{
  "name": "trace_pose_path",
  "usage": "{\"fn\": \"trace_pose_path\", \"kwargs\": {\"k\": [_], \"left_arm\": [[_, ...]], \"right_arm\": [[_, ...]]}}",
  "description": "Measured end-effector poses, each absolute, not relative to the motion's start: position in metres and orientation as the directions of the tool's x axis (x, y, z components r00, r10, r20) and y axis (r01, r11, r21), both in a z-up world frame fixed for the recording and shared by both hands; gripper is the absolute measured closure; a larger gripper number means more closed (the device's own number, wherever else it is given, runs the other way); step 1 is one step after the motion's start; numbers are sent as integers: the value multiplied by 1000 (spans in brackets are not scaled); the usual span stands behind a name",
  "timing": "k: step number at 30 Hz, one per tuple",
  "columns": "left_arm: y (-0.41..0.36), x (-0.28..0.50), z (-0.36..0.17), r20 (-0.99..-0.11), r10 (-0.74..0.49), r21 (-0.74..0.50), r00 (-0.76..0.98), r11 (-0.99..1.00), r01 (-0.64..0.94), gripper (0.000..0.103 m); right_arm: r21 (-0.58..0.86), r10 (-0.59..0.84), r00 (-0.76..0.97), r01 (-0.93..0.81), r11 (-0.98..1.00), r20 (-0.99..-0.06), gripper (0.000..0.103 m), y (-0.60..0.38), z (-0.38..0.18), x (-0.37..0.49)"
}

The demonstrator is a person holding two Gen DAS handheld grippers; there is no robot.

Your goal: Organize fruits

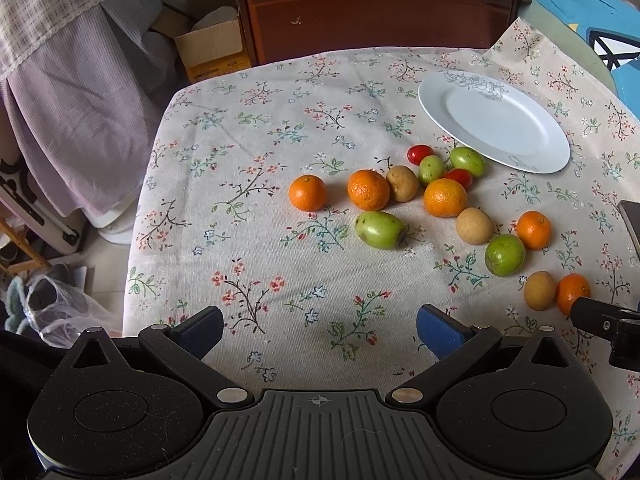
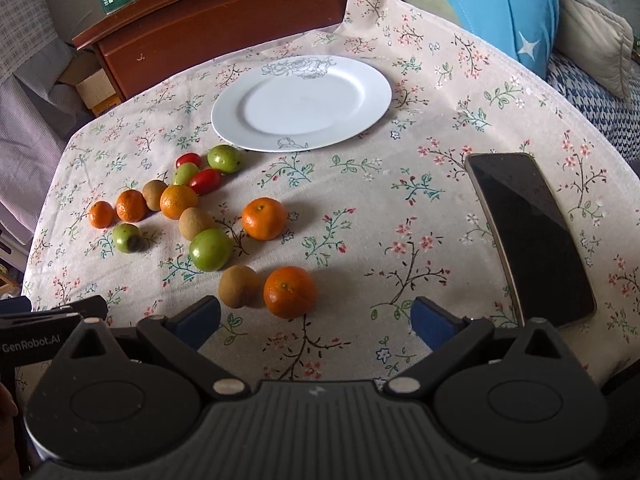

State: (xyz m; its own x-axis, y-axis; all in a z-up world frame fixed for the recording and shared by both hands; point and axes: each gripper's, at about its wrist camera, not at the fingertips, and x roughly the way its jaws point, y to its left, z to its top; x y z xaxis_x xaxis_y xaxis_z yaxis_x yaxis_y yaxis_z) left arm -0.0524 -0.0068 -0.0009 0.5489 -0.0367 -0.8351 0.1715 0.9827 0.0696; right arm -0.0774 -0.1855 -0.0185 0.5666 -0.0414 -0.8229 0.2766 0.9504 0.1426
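Several small fruits lie loose on the floral tablecloth: oranges, green fruits, brown round fruits and red cherry tomatoes. A white plate stands empty behind them. My left gripper is open and empty, above bare cloth in front of the fruits. My right gripper is open and empty, just in front of the nearest orange and brown fruit.
A black phone lies on the cloth at the right. A brown wooden cabinet stands behind the table. A cardboard box and a plastic bag sit on the floor at the left. A blue cushion is at the back right.
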Motion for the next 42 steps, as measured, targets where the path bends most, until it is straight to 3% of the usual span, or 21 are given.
{"fn": "trace_pose_path", "kwargs": {"k": [7, 16, 18, 31, 42], "left_arm": [[-4, -50, 2, -827, -54, 45, 560, 986, 161, 0], [2, -43, 6, -813, -58, 31, 579, 989, 143, 1], [2, -40, 5, -812, -57, 31, 581, 990, 140, 2], [-20, -15, -4, -792, -127, 10, 598, 975, 221, 2], [-33, -8, -15, -771, -164, 26, 615, 957, 288, 10]], "right_arm": [[157, -4, 592, 219, 963, -806, 11, -192, -18, -93], [173, 29, 619, 175, 969, -785, 32, -192, -25, -94], [153, 16, 625, 167, 974, -781, 41, -190, -27, -93], [198, 56, 625, 160, 967, -779, 44, -189, -36, -83], [193, 53, 635, 152, 969, -770, 62, -188, -40, -76]]}}
